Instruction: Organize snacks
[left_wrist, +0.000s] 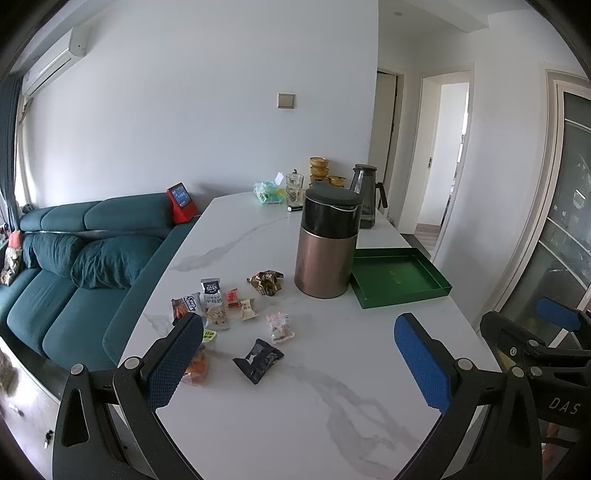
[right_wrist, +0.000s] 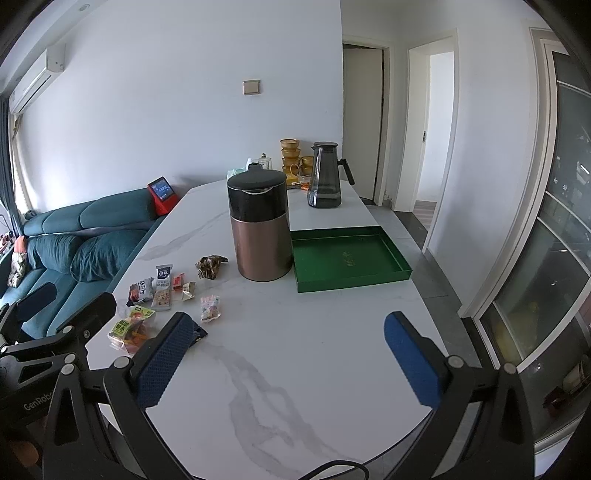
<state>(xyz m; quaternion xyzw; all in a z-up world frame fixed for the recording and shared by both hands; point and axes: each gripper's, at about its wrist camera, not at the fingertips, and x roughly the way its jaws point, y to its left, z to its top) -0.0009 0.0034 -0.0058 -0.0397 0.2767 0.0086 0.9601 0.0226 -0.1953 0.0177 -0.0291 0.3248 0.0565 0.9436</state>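
Observation:
Several small snack packets lie in a loose group on the white marble table (left_wrist: 332, 387): a black packet (left_wrist: 258, 360), a pink-white packet (left_wrist: 279, 326), a brown crumpled wrapper (left_wrist: 266, 281), a white pouch (left_wrist: 211, 292) and an orange bag (left_wrist: 197, 365). An empty green tray (left_wrist: 397, 277) sits to the right, also in the right wrist view (right_wrist: 347, 258). My left gripper (left_wrist: 299, 363) is open above the table's near part, close to the black packet. My right gripper (right_wrist: 288, 358) is open and empty over bare table; the snacks (right_wrist: 208, 308) lie to its left.
A copper canister with a black lid (left_wrist: 327, 242) stands between the snacks and the tray. A dark glass pitcher (right_wrist: 325, 177), stacked amber bowls (right_wrist: 290, 153) and a glass jar (left_wrist: 294, 188) stand at the far end. A teal sofa (left_wrist: 81, 258) runs along the table's left.

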